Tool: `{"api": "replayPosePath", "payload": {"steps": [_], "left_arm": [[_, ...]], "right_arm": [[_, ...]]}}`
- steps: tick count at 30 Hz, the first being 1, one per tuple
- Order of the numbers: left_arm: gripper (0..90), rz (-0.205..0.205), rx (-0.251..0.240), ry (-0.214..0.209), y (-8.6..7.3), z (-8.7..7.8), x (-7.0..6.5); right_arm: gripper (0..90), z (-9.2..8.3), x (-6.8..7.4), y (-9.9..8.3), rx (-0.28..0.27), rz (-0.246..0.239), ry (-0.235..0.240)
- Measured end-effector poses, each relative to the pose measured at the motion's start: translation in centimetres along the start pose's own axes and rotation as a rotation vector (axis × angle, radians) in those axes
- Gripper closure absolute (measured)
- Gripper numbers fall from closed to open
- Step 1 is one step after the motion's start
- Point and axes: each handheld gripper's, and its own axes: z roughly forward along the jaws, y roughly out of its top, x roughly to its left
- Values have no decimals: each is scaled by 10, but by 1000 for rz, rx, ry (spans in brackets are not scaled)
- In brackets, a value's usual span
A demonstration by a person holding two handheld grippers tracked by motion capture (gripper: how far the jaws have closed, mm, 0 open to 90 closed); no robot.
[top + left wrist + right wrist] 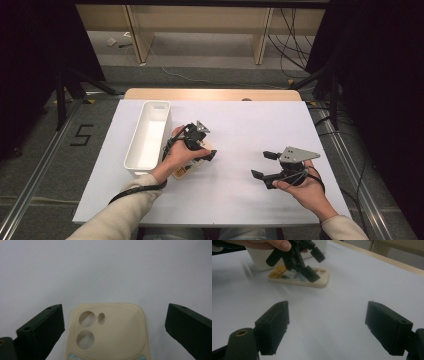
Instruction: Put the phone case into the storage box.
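I count one cream phone case (110,332), one white bin (148,137) by the tabletop's left edge, and my two grippers.

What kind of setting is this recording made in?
Probably a lab or recording workspace, not a home: a white-topped table ringed by dark curtains, loose cables trailing on the floor behind it, and a taped number marking on the floor beside a rail.
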Motion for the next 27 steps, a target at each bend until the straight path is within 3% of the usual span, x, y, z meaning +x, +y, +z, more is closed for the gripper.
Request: {"api": "replayPosePath", "payload": {"steps": [11,27], "left_arm": [[33,6,40,-11,-5,12,2],[41,-19,47,6,-6,20,6]], "right_arm": [[203,0,0,0,1,-1,1],[203,0,0,0,1,0,3]]}}
